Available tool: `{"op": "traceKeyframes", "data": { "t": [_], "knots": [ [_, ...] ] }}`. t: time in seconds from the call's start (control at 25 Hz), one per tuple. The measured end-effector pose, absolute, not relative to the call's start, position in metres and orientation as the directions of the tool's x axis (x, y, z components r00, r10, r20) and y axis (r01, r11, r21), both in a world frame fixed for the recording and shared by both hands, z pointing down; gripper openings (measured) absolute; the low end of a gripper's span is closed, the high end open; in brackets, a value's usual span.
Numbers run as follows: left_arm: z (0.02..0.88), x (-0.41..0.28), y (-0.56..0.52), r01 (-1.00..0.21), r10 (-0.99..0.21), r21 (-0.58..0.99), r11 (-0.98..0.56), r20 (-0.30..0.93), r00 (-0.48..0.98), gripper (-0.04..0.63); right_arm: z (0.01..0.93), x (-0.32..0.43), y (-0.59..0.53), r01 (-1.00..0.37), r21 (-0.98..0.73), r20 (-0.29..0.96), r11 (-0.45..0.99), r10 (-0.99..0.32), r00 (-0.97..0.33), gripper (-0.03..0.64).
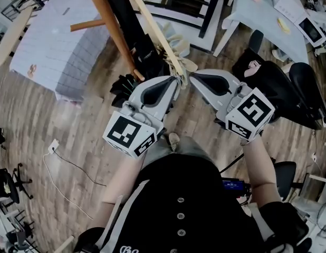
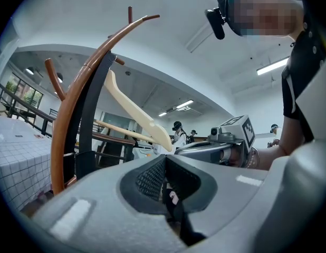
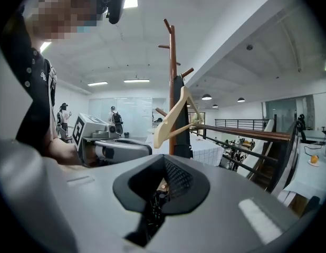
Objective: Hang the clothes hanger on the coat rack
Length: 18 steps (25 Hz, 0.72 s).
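A pale wooden clothes hanger (image 1: 152, 30) hangs on the brown wooden coat rack (image 1: 113, 30), next to a black garment (image 1: 147, 57). The right gripper view has the hanger (image 3: 176, 115) against the rack's pole (image 3: 172, 78), below a peg. From the left gripper view it (image 2: 136, 115) slants beside the curved pole (image 2: 73, 109). My left gripper (image 1: 176, 79) and right gripper (image 1: 192, 77) sit side by side just short of the hanger's lower end. Both are shut with nothing between the jaws. Neither touches the hanger.
A table with a white checked cloth (image 1: 63, 41) stands left of the rack. A white table (image 1: 268, 15) and black office chairs (image 1: 289, 88) are at the right. A cable (image 1: 63, 162) lies on the wood floor. Railings and several people are far off.
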State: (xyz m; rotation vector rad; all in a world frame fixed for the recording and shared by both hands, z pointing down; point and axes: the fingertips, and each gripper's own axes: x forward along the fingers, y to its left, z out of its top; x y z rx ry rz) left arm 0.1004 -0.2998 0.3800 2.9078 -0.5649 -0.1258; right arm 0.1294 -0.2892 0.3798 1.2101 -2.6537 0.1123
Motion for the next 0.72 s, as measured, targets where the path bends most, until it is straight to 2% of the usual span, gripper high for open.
{"op": "traceKeyframes", "data": {
  "t": [0.72],
  "knots": [
    [0.388, 0.096, -0.310, -0.362, -0.376, 0.207, -0.909, -0.032, 0.926, -0.001, 0.395, 0.116, -0.291, -0.697, 0.065, 0.358, 0.714, -0.669, -0.652, 0.000]
  ]
}}
